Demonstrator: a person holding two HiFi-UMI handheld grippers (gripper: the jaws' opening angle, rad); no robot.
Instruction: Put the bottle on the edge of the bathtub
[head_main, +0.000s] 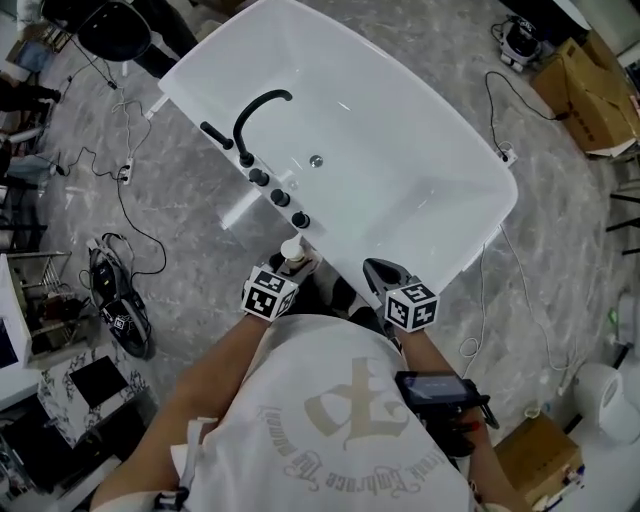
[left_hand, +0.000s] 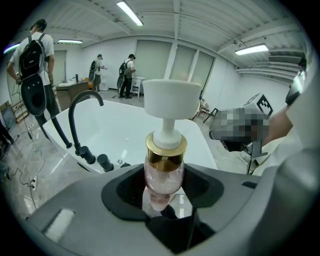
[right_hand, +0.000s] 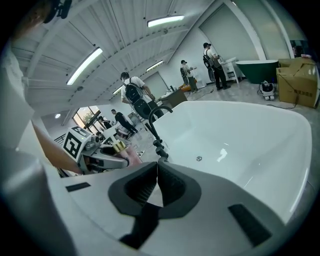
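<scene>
Left gripper (left_hand: 162, 200) is pointing down, jaws pinching the pink pump bottle (left_hand: 164, 172) over the bathtub's (head_main: 500, 215) near rim, beside the black faucet (head_main: 255, 110) and knobs (head_main: 280, 198). Right gripper (right_hand: 156, 187) is hovering to its right, jaws pressed together, empty.

From here I get the head camera looking steeply down past a shirt (head_main: 340, 420) onto the whole bathtub (head_main: 400, 110), from well above. The left tool (head_main: 296, 266) camera sits close behind its jaws, so the bottle (left_hand: 164, 172) fills the centre of my feed. It faces across the bathtub toward the tap (left_hand: 82, 107). The right tool (head_main: 384, 274) camera faces along the bathtub and catches the left tool at its left. All three views share the tap and the drain (right_hand: 199, 158).
</scene>
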